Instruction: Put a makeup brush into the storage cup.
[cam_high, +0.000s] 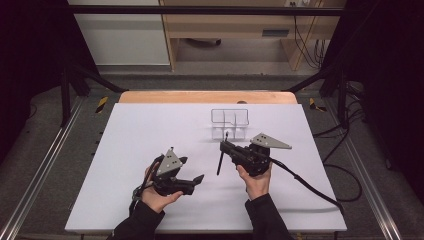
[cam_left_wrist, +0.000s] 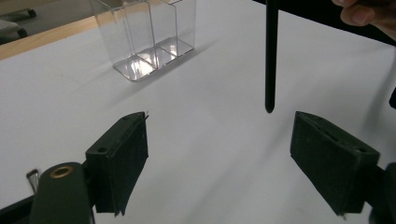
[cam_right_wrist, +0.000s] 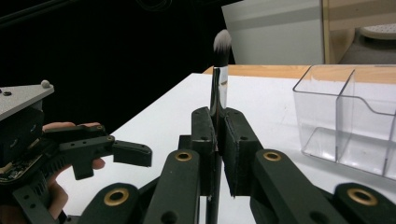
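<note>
Near the clear box (cam_high: 230, 121) on the white table (cam_high: 125, 150), the right gripper (cam_right_wrist: 218, 135) held the brush (cam_right_wrist: 219, 88) tight and upright, not yet in the box, while the left gripper (cam_left_wrist: 219, 163) waited wide open with nothing inside.

You're in a lab recording rig: a white table (cam_high: 150, 130) framed by black curtains (cam_high: 30, 60), metal rails (cam_high: 40, 170), and loose cables (cam_high: 345, 150).

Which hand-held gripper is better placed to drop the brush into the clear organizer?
The right hand-held gripper: it already clamps the brush upright, nearest the clear organizer. The left hand-held gripper is open and farther back.
</note>
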